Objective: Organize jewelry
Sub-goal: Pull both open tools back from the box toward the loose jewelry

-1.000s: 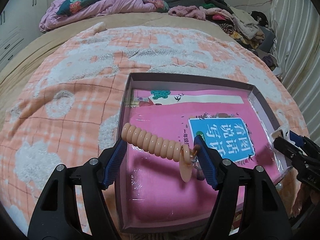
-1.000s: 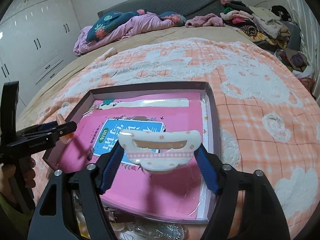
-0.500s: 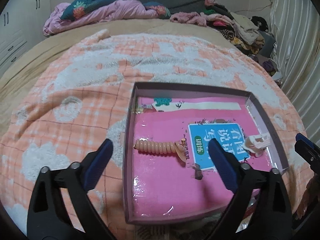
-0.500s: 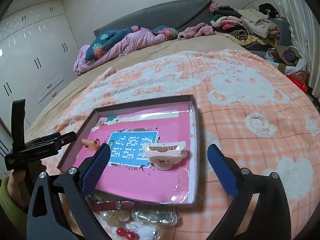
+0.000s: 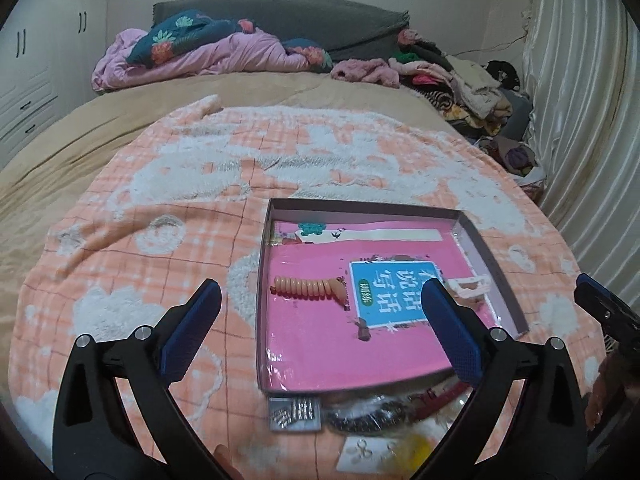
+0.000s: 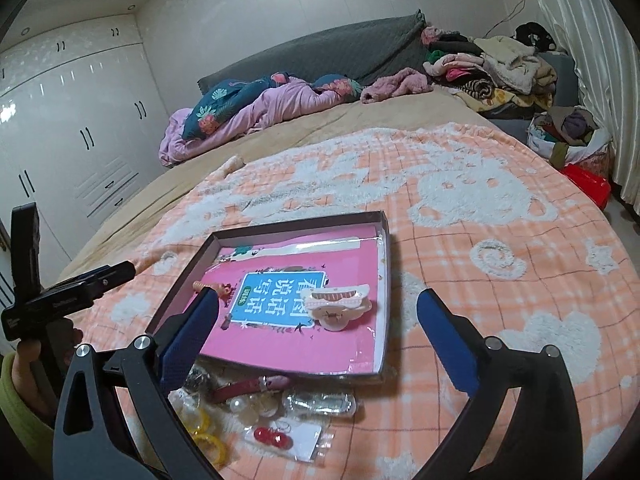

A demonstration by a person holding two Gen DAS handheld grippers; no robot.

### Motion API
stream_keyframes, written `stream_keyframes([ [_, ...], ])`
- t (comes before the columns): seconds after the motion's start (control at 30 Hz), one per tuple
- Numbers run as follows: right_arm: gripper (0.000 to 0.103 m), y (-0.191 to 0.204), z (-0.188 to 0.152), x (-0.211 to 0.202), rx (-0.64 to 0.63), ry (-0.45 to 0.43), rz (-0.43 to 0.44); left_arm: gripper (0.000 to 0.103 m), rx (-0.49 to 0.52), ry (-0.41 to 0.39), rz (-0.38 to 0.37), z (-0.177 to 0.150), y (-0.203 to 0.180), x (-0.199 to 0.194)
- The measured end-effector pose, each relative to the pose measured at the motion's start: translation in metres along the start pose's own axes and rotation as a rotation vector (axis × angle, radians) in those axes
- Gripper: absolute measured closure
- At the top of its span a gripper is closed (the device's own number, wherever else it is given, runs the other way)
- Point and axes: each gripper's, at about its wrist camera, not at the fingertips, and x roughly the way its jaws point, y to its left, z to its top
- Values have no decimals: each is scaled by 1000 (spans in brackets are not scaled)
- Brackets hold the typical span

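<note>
A shallow purple-rimmed tray (image 5: 264, 292) (image 6: 385, 280) lined with a pink book lies on the peach blanket. In it lie a peach coil hair tie (image 5: 308, 287) (image 6: 199, 286) at the left and a white-pink claw clip (image 6: 338, 306) (image 5: 466, 287) at the right. My left gripper (image 5: 320, 328) is open and empty, above the tray's near side. My right gripper (image 6: 316, 328) is open and empty, also back from the tray. Loose jewelry lies in front of the tray: red earrings on a card (image 6: 276, 436), yellow rings (image 6: 208, 436), pearls (image 6: 240, 404), a red strap (image 6: 240, 388).
The blanket (image 5: 160, 208) covers a bed. Bedding (image 5: 208, 56) and a clothes pile (image 5: 460, 80) lie at the far end. A curtain (image 5: 580, 100) hangs at the right, wardrobes (image 6: 72, 128) stand at the left. A card of hairpins (image 5: 294, 414) lies near the tray.
Both grippers opened, let go of the coil hair tie and the claw clip into the tray, and pulled back and up.
</note>
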Motion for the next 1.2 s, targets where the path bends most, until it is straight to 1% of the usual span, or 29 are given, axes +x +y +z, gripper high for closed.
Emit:
stream_keyframes([
  [0.17,4,6,-6,-11,-14,-2,6,9,3,-10,-9,-11,-1,-18],
  [0.37,4,17,-11,-22,-41,4,26,9,0,-2,-25,-29,1,-38],
  [0.5,4,27,-18,-27,-65,17,45,9,-1,21,-35,-41,3,-45],
  [0.7,4,38,-30,-33,-98,36,47,9,-5,53,-56,-58,6,-52],
  [1.0,4,41,-46,-37,-117,75,47,9,13,104,-106,-81,-3,-57],
  [1.2,4,38,-55,-38,-114,103,49,11,37,154,-148,-98,-14,-54],
])
